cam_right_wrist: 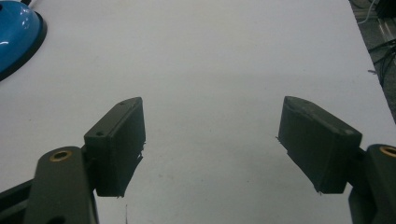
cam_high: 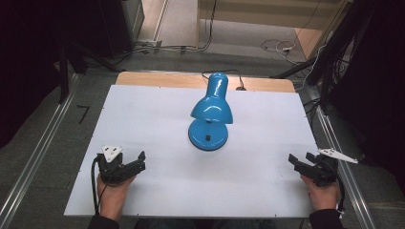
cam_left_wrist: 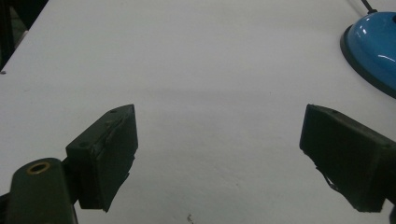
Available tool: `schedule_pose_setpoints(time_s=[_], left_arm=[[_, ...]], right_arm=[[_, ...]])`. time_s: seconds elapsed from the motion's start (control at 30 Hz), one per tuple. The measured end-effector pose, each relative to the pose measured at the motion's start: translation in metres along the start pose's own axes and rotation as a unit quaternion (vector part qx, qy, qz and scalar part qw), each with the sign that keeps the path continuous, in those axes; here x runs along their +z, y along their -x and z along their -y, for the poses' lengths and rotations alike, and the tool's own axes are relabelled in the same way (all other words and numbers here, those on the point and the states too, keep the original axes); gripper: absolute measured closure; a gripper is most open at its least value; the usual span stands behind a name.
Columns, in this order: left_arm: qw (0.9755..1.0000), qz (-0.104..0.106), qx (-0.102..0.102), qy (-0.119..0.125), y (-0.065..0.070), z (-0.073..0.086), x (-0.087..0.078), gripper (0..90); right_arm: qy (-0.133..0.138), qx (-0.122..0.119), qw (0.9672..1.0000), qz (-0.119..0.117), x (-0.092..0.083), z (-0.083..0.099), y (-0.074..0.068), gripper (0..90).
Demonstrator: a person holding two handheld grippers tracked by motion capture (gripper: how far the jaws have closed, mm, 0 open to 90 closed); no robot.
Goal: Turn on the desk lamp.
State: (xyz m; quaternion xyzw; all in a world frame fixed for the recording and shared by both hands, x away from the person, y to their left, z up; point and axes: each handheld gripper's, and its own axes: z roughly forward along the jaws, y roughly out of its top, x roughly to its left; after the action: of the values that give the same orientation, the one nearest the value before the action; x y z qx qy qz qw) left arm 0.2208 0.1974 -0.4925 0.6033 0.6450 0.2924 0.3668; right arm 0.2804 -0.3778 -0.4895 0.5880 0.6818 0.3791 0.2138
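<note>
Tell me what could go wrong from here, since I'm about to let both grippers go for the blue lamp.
The lamp stands on a round base with its glossy shade tilted toward the person; a push high on the shade could tip it. Its cord runs off the table's far edge, so lifting or pulling may snag. The left gripper and right gripper are open and far apart, and the smooth dome may slip between the jaws.

White table top (cam_high: 157,114), rectangular, with a strip of bare wood (cam_high: 157,78) showing along its far edge. Grey floor (cam_high: 52,138) around it, with metal rails (cam_high: 36,157) running along both sides. Loose cables (cam_high: 274,46) lie on the floor beyond the table. Dark equipment (cam_high: 119,21) stands far left.
</note>
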Motion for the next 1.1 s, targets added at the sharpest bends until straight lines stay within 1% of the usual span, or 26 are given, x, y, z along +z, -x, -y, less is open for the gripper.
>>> schedule_pose_setpoints(time_s=[0.23,0.5,0.67,0.77,0.9,1.1], left_arm=[[1.0000,0.006,0.002,-0.003,0.003,-0.003,0.002,12.2],[0.9998,0.010,0.016,-0.003,0.012,-0.007,0.006,13.0],[0.9997,0.013,0.020,0.002,0.019,-0.010,0.007,13.2],[0.9997,0.016,0.019,0.006,0.024,-0.012,0.009,13.5],[0.9994,0.021,0.026,0.002,0.030,-0.014,0.013,14.0],[0.9990,0.033,0.029,0.004,0.044,-0.017,0.017,14.3]], right_arm=[[0.001,0.000,1.0000,0.002,-0.001,0.000,-0.001,21.4],[0.001,-0.002,1.0000,0.003,0.000,0.000,-0.001,21.4],[0.002,-0.002,1.0000,0.002,-0.001,0.000,-0.002,21.5],[0.001,-0.003,1.0000,0.003,-0.001,0.000,-0.002,21.5],[0.003,-0.004,1.0000,0.003,-0.001,0.000,-0.002,21.4],[0.003,-0.004,1.0000,0.003,-0.001,0.000,-0.003,21.4]])
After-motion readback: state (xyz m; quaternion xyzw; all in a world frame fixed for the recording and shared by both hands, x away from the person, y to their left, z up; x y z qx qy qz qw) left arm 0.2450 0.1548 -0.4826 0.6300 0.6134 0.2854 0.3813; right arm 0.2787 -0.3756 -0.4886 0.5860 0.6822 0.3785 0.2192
